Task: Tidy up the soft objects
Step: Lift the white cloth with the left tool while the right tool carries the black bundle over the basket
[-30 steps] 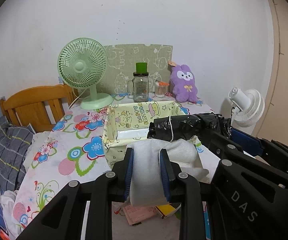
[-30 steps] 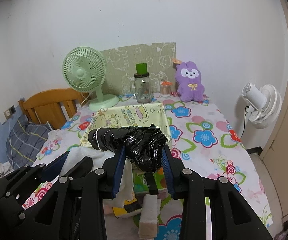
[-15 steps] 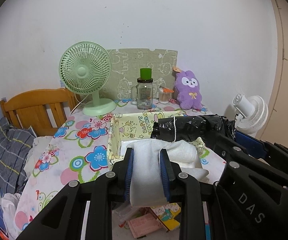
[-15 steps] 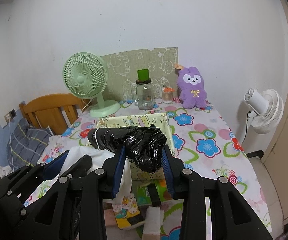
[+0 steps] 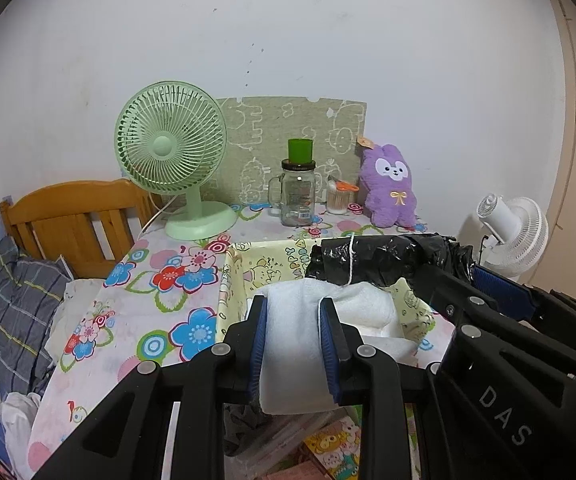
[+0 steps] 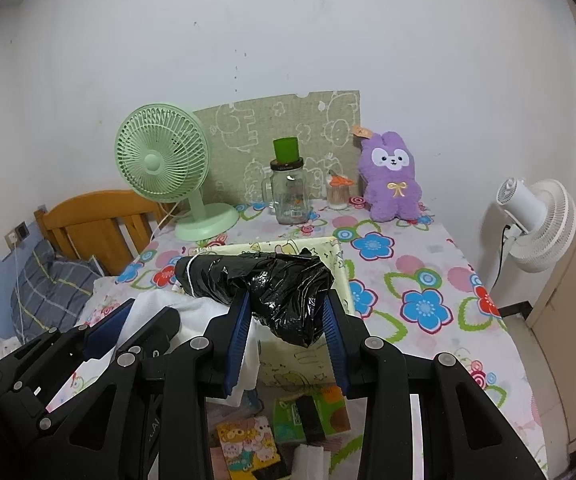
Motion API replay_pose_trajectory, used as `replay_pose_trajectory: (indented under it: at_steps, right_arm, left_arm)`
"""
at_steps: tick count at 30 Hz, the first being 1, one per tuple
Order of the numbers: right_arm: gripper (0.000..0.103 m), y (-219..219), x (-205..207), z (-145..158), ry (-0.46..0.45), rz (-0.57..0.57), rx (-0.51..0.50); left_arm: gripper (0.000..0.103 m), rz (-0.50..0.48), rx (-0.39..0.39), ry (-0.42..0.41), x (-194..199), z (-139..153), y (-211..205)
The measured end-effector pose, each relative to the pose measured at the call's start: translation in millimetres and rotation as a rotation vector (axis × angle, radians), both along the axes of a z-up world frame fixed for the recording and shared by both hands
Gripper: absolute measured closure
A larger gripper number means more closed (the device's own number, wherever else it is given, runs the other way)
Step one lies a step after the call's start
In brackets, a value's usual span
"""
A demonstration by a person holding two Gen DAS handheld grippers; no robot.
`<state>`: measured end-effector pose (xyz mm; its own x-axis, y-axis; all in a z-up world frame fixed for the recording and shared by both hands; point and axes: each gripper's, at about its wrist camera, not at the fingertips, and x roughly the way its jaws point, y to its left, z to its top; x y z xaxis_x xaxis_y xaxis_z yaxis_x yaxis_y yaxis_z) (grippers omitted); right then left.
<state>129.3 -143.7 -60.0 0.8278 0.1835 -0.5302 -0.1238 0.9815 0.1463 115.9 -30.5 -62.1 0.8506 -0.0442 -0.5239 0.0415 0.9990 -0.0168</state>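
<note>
Clamping a white foam roll (image 5: 300,340), the left gripper (image 5: 294,344) has its blue pads (image 5: 256,340) pressed against both sides of the roll, whose long axis runs away from the camera toward the far edge of the table (image 5: 135,308). The roll's far end hangs over the near rim of a yellow cartoon-print fabric box (image 5: 239,264), which sits near the middle of the flowered tablecloth.

Just to the right, the right gripper (image 6: 288,320) is shut on a black plastic bundle (image 6: 271,284). This bundle lies crosswise, its long axis running left to right over the box, with the narrower end, tied with a white string (image 6: 191,276), pointing toward the table's left edge and reaching over the foam roll. The thicker, crumpled end sits between the right gripper's pads (image 6: 334,332). In the left wrist view the black plastic bundle (image 5: 380,258) hangs above the box's far right part, touching or nearly touching the foam; which one I cannot tell.

Along the table's far edge stand a green desk fan (image 5: 171,152) at the left corner, a glass jar with a green cup on top (image 5: 298,188), a small toothpick holder (image 5: 338,198) and a purple plush rabbit (image 5: 390,188) toward the right corner. Flowered cloth lies bare to the right of the box up to the right edge, beyond which stands a white fan (image 6: 536,224). Left of the table are a wooden headboard (image 5: 71,220) and a plaid pillow (image 5: 15,304). Below the grippers, near the table's front edge, lie small printed packets (image 6: 247,444) and a green pack (image 6: 312,412).
</note>
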Motion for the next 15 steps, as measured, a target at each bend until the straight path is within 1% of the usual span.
replay_pose_trajectory:
  at_steps: [15]
  right_arm:
    - [0.064,4,47,-17,0.035,0.005,0.018]
  left_arm:
    - [0.078,0.037,0.008,0.034,45,-12,2]
